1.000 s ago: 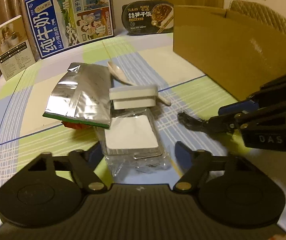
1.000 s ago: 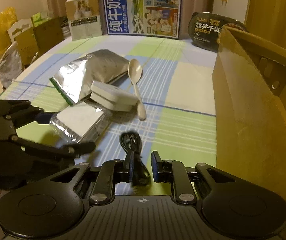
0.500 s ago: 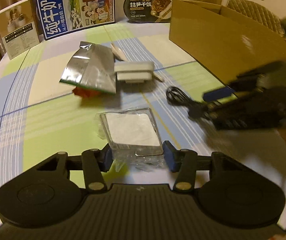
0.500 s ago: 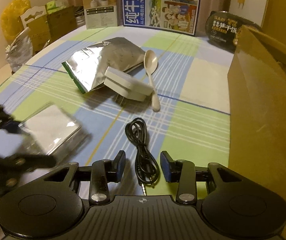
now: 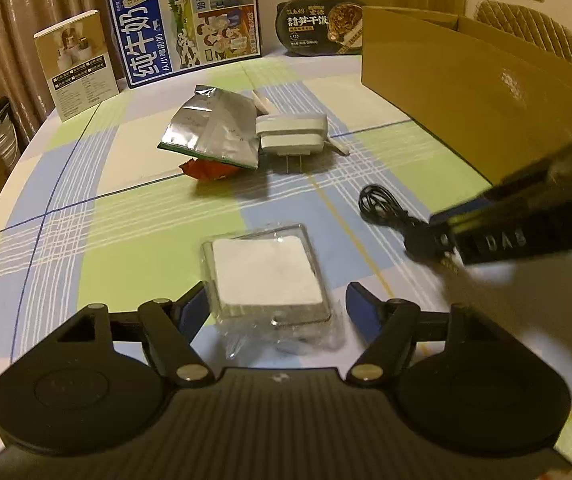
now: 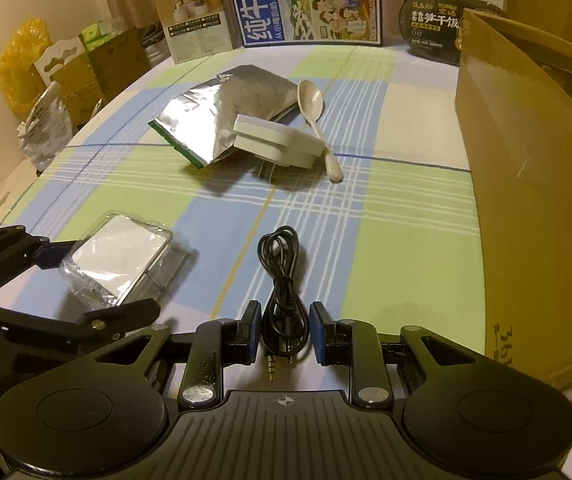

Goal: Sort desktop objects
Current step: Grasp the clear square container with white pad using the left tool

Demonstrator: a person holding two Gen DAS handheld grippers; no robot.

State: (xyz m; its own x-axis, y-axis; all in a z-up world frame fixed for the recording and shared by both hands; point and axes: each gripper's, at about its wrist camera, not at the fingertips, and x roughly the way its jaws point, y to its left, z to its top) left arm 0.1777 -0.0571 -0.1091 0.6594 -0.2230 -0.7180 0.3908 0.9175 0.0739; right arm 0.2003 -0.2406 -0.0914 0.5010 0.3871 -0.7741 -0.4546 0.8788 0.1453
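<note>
Right wrist view: right gripper closing around black cable, pads seemingly not yet touching

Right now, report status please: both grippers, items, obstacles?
Left gripper opening around clear-wrapped foil tray. Right gripper closing around coiled black audio cable, pads not touching. Nothing blocking.

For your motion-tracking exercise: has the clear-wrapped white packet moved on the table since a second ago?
Yes. The packet lay close beside the foil pouch and white plug; it now sits well apart from them, nearer the camera, between the opening jaws of the left tool.
</note>
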